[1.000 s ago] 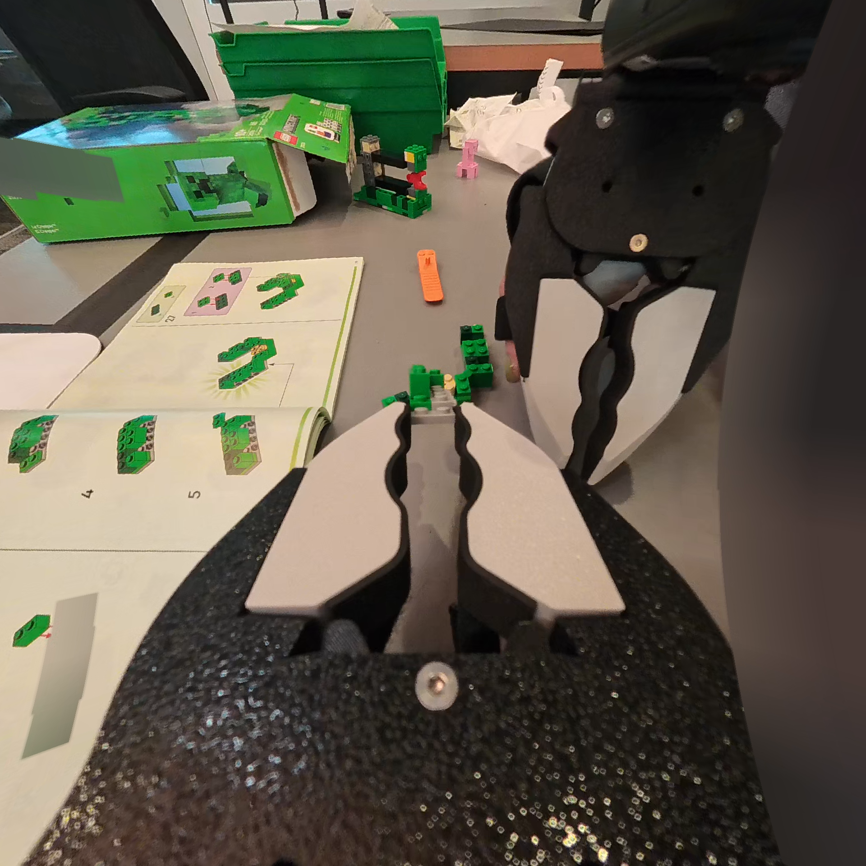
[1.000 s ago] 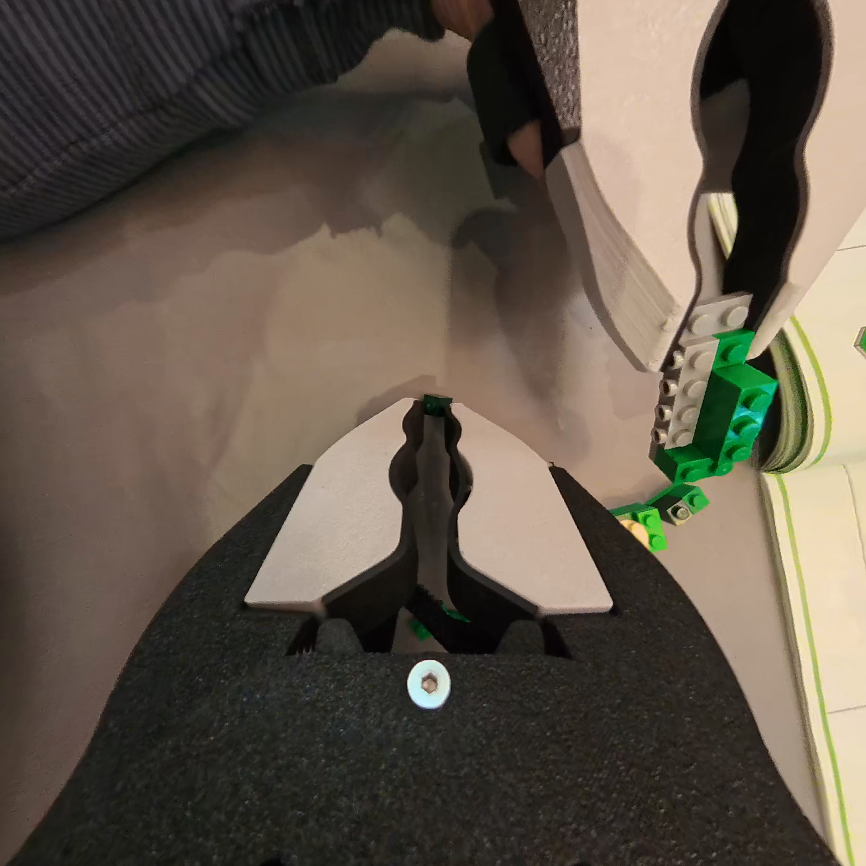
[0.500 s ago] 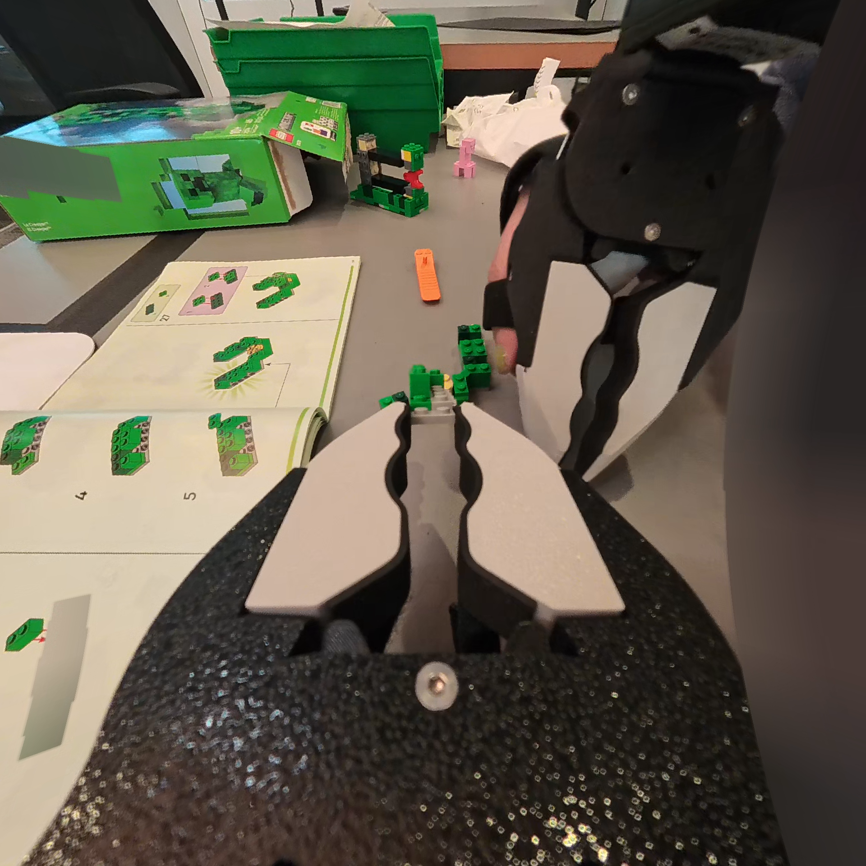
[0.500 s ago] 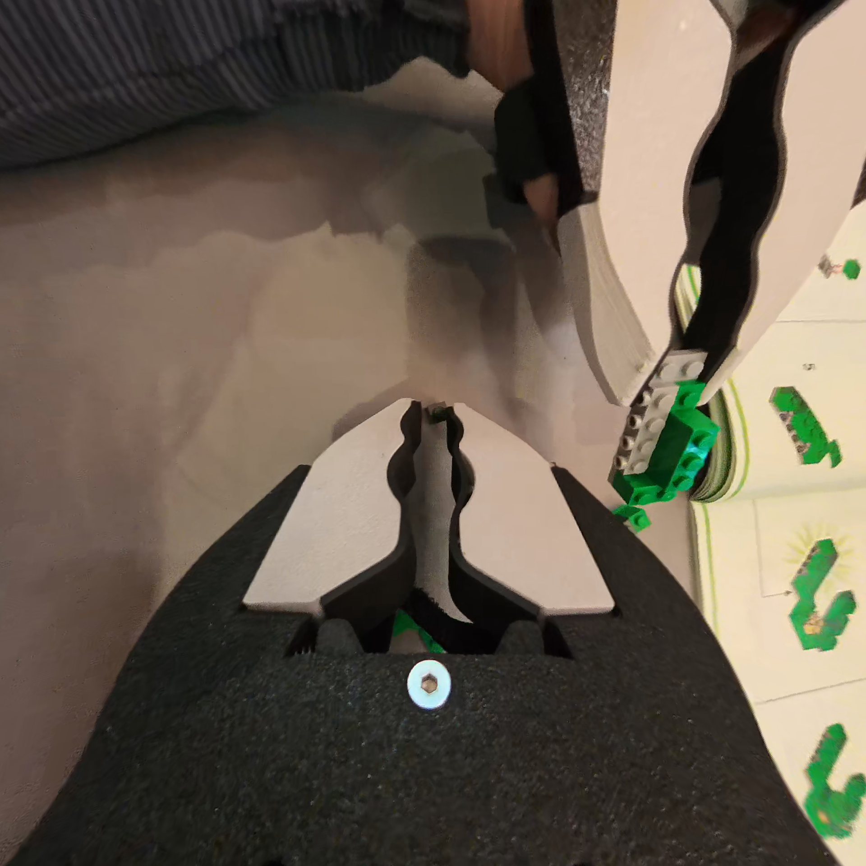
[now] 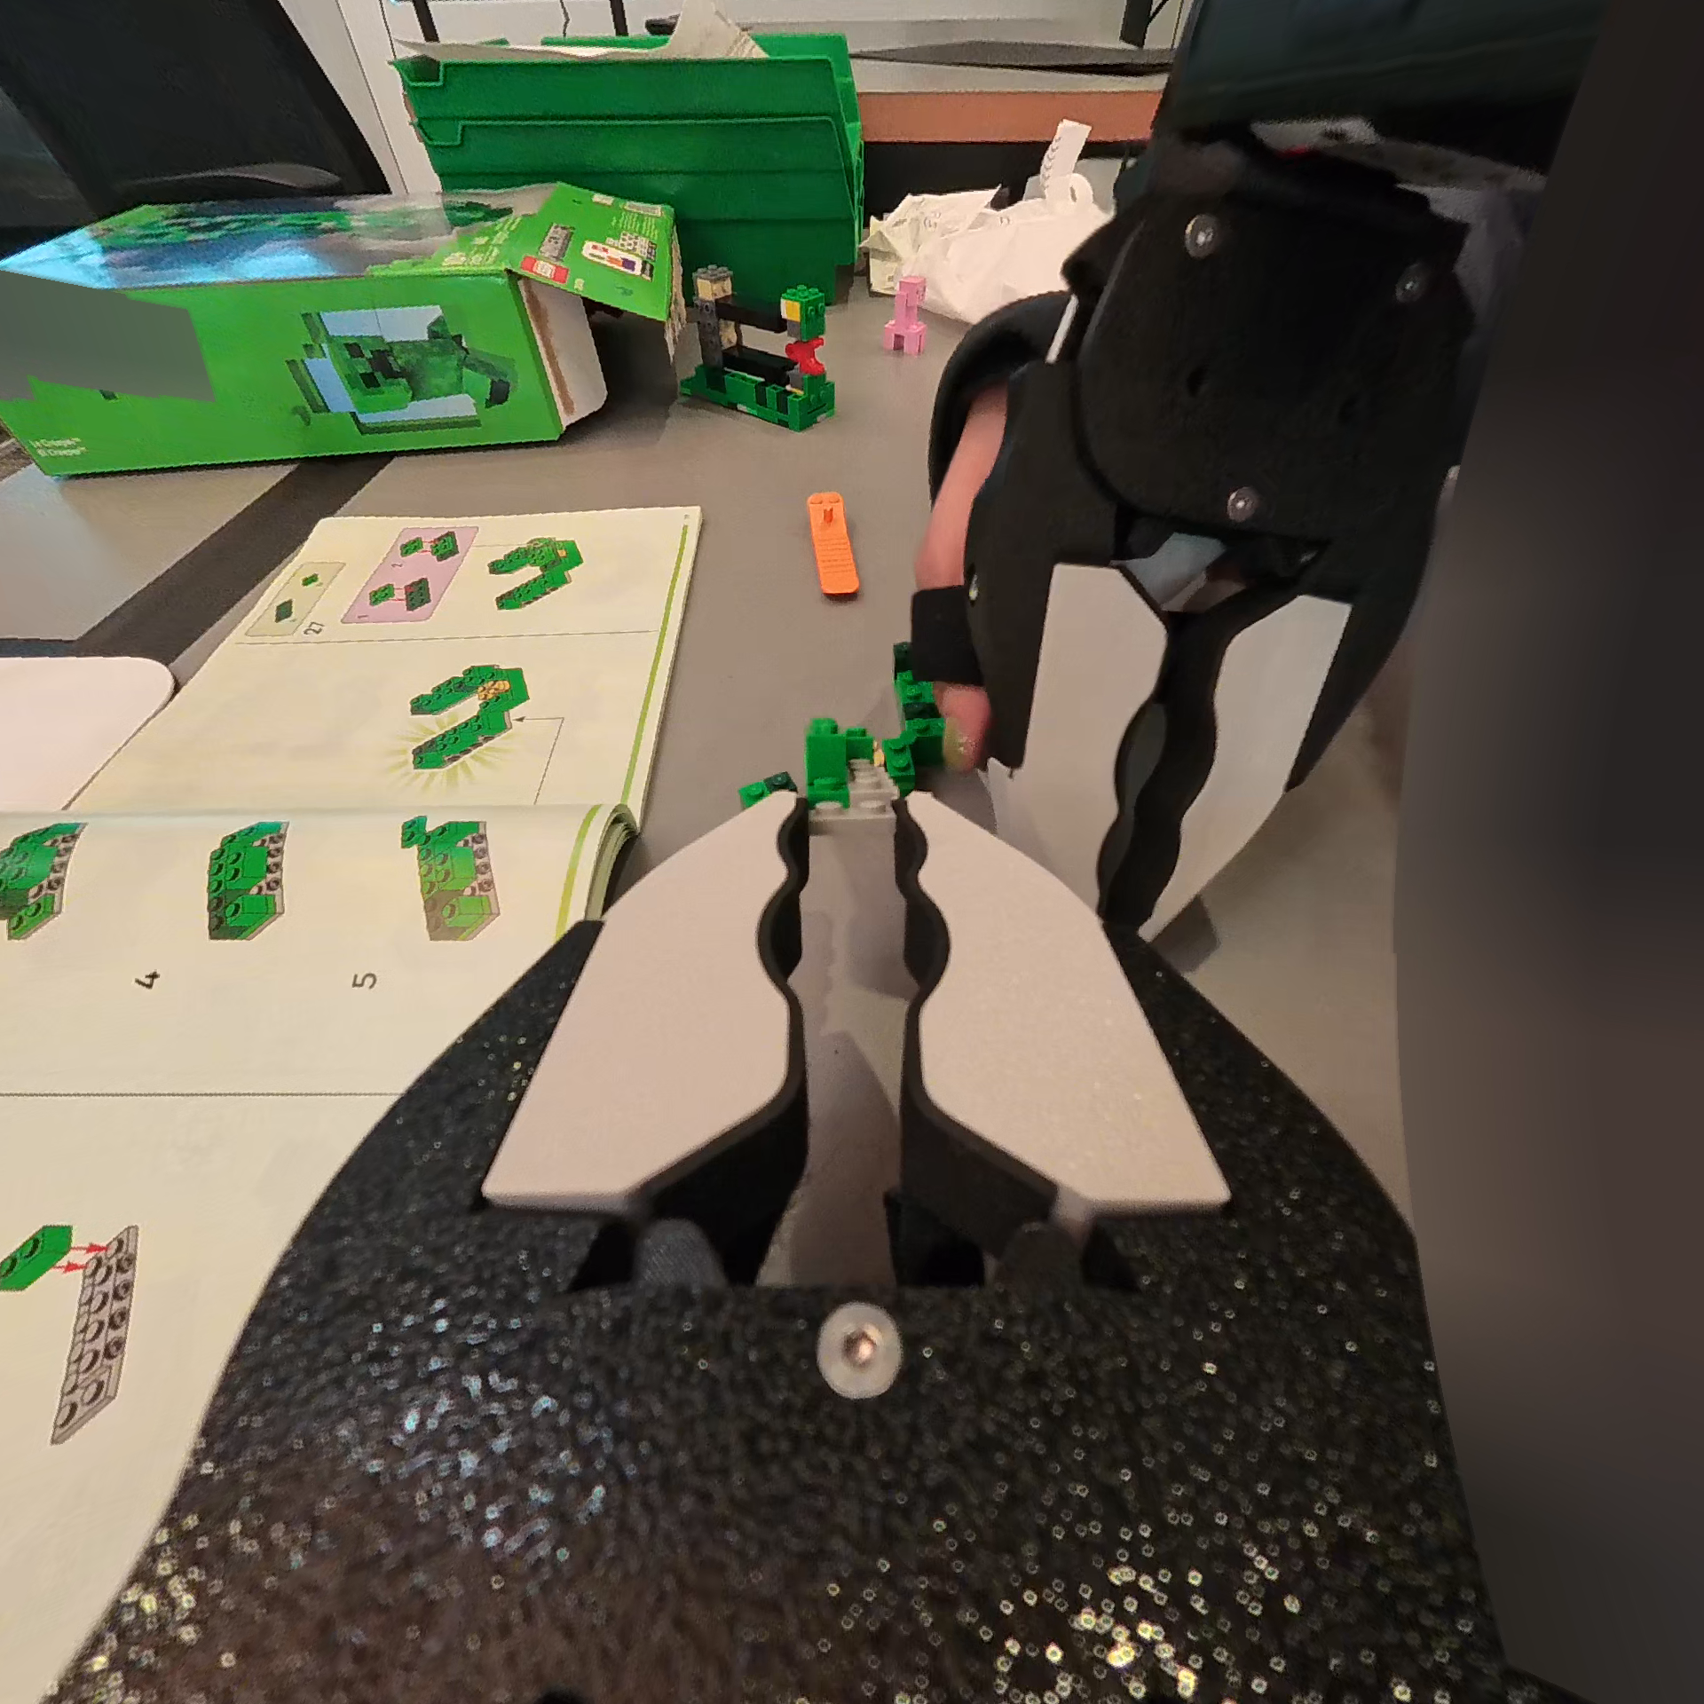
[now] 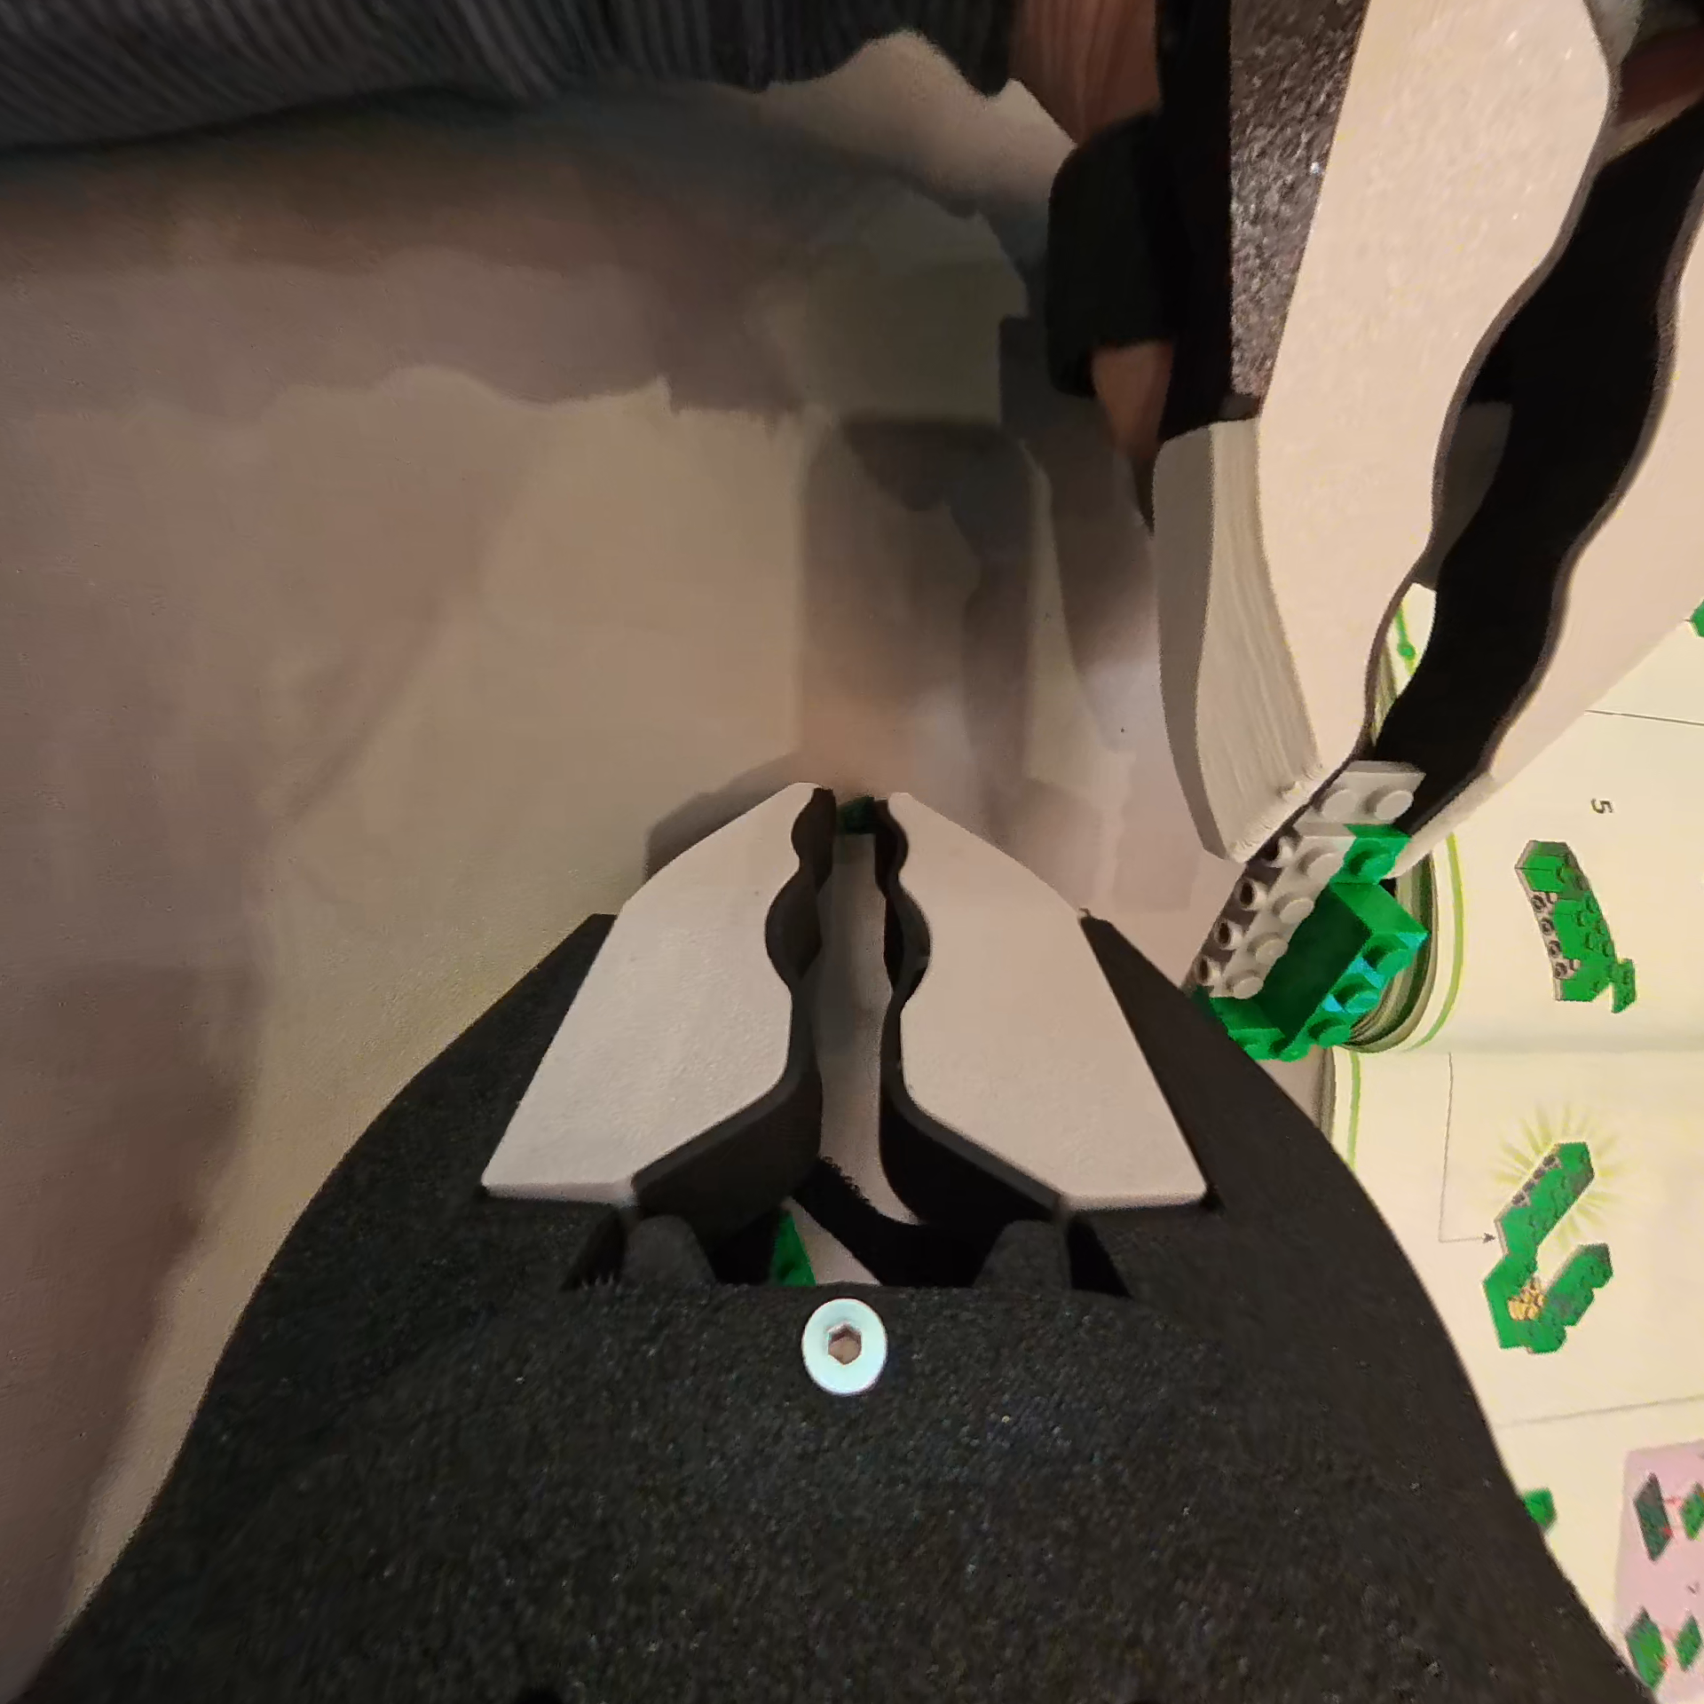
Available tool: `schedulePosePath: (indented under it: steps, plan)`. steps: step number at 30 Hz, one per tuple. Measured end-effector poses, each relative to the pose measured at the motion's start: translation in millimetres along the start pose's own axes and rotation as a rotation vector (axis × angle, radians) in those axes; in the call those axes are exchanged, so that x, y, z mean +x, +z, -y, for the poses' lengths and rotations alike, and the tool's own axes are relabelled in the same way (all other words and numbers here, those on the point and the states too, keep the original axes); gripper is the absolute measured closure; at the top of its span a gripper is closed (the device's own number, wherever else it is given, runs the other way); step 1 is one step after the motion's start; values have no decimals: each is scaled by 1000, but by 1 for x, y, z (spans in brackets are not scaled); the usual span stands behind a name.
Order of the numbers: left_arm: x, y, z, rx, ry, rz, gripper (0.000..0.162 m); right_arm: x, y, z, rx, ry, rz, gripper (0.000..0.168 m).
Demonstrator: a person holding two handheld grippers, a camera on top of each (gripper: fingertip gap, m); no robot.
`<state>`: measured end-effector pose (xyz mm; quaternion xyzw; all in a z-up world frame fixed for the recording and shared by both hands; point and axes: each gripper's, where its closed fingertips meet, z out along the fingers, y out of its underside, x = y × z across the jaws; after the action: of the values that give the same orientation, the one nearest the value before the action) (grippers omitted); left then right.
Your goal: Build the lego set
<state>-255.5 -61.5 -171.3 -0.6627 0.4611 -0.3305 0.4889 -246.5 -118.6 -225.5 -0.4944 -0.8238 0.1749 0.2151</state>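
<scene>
The open instruction booklet (image 5: 387, 738) lies left on the table. The left gripper (image 5: 853, 811) clamps the grey plate assembly (image 6: 1291, 913) by one end, its long axis running forward past the fingertips. Only the right wrist view shows the right gripper (image 6: 853, 811) nipping a small dark green piece (image 6: 856, 813).

Place: office or lab workroom, set up for a toy-building session.
Surface: plain grey tabletop (image 5: 756, 553), a second desk edge behind it.
Seating: dark office chair (image 5: 184, 111) at far left.
Storage: stacked green plastic bins (image 5: 636, 157) at the back.
Clutter: opened green set box (image 5: 277, 369), open instruction booklet (image 5: 277, 922), crumpled white bags (image 5: 977, 249), orange brick separator (image 5: 833, 544).
</scene>
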Motion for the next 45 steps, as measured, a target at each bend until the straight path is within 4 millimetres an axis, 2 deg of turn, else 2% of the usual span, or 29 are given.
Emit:
schedulePosePath:
  steps: [3, 6, 10, 12, 21, 29, 45]
  plan:
    - [0, 0, 0, -2, 1, 0, 145, -3, -5, 4, 35, 17, 29, 161]
    - [0, 0, 0, -4, 2, 1, 145, 4, -27, 15, 168, 74, 32, 161]
    - [1, 2, -1, -9, 6, -5, 145, 40, -68, 31, 422, 173, -105, 161]
    - [1, 3, 0, -8, 8, -9, 145, 56, -76, 29, 445, 184, -189, 161]
    - [7, 2, 9, 47, 21, -45, 145, 65, -64, 22, 367, 151, -196, 161]
    - [11, 1, 16, 86, 42, -66, 145, 64, -67, 26, 366, 149, -158, 161]
    - [17, 4, 17, 95, 26, -115, 146, 59, -64, 20, 296, 130, -113, 159]
